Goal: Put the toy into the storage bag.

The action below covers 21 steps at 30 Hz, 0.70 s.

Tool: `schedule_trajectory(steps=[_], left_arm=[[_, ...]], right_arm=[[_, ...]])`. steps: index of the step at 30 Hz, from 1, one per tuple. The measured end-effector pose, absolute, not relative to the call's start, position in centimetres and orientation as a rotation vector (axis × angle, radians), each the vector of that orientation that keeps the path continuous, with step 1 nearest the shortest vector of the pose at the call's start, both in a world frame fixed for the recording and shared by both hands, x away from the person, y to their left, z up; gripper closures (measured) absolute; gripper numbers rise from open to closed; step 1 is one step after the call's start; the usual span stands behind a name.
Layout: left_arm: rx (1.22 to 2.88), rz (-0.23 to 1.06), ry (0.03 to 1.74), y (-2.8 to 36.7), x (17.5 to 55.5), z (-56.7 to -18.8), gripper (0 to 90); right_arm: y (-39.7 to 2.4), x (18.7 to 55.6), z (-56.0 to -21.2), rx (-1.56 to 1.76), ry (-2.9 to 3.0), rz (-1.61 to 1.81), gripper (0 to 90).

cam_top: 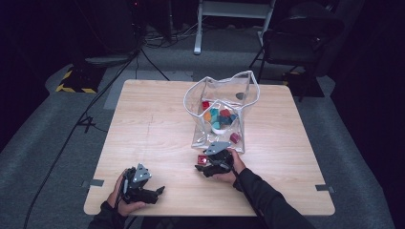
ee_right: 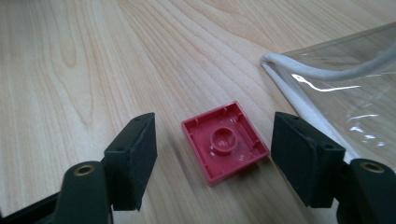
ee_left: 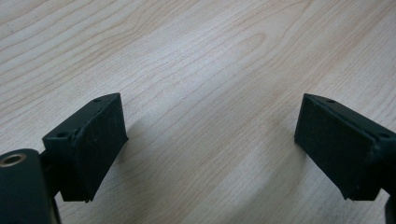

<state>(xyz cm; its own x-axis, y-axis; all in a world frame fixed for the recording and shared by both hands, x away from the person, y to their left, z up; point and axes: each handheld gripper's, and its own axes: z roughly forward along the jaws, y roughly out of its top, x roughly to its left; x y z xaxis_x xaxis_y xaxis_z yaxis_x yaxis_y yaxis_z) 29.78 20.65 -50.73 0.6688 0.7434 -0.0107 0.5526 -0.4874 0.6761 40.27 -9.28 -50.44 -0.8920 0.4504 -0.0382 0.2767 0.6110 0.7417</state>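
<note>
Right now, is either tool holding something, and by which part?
Nothing is held. The right tool stands open around the red square piece lying upside down on the table, pads apart from it. The left tool is open over bare wood.

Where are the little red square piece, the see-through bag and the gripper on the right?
red square piece (ee_right: pixel 225 141): right gripper view, its round middle socket.
clear bag (cam_top: pixel 241 76): high view, its top rim.
right gripper (ee_right: pixel 212 158): right gripper view, midway between its fingertips.

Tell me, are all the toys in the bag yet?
Many are: colourful pieces already lie inside the clear plastic bag. Right now the right gripper sits with open jaws on either side of a red square brick lying underside up on the table, not gripped yet. The left gripper rests open.
</note>
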Motion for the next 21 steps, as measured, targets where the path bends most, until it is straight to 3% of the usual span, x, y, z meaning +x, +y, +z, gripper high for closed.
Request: schedule_trajectory(steps=[7, 12, 21], left_arm=[[2.220, 0.373, 0.995, 20.7, 29.8, -50.7, 9.3], [2.220, 0.374, 0.995, 20.6, 29.8, -50.7, 9.3], [2.220, 0.373, 0.995, 20.7, 29.8, -50.7, 9.3]], right_arm=[[-9.0, 40.3, -50.6, 0.622, 2.608, 1.189, 39.6], [-9.2, 39.8, -50.6, 0.613, 2.603, 1.205, 58.9], [-10.1, 38.9, -50.4, 0.606, 2.599, 1.189, 59.6]])
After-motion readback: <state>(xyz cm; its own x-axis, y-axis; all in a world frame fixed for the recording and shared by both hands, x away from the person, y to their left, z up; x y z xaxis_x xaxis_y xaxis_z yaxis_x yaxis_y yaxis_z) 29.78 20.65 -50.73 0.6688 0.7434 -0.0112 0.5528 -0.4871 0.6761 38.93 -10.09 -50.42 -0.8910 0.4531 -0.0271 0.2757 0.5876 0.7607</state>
